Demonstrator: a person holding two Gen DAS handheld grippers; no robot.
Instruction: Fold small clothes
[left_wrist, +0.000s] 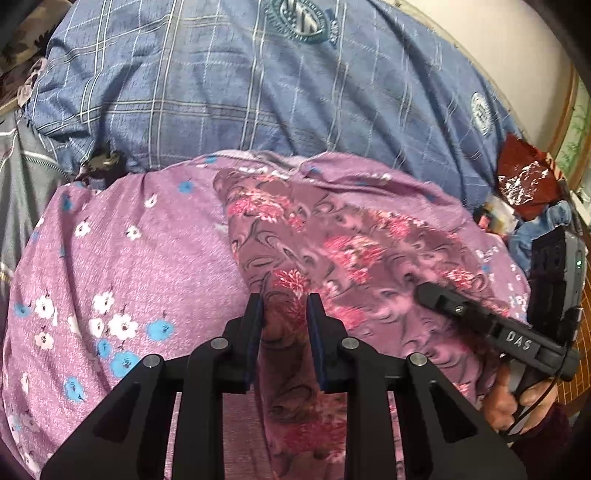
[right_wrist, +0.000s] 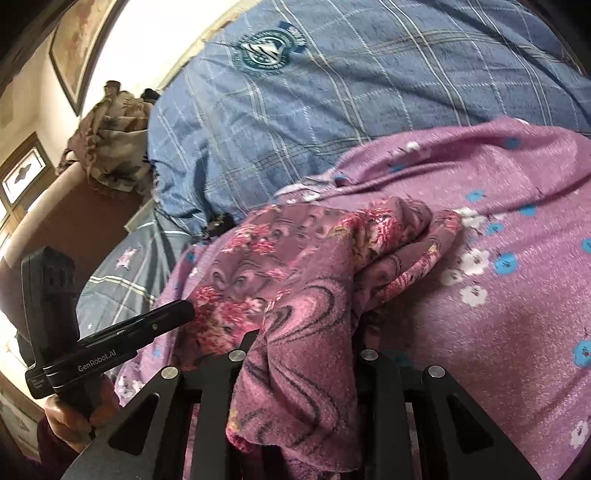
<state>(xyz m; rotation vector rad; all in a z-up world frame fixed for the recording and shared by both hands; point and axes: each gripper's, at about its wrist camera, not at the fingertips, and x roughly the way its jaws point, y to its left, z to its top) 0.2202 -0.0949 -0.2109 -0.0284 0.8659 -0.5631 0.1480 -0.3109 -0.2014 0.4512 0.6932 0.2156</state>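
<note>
A small mauve garment with pink flower print (left_wrist: 332, 236) lies on a lilac floral sheet (left_wrist: 122, 258). My left gripper (left_wrist: 284, 299) has its fingers narrowly apart with a strip of the garment running between them. My right gripper shows in the left wrist view (left_wrist: 424, 291), its tip pressed on the garment's right side. In the right wrist view the garment (right_wrist: 303, 280) is bunched and draped over my right gripper (right_wrist: 303, 343), hiding its fingertips. My left gripper (right_wrist: 188, 312) touches the garment's left edge there.
A blue plaid quilt (left_wrist: 258, 85) with round emblems lies behind the sheet. A dark red item (left_wrist: 524, 177) and blue cloth (left_wrist: 532, 229) sit at the right. A brown patterned bundle (right_wrist: 110, 147) rests on a headboard at the left.
</note>
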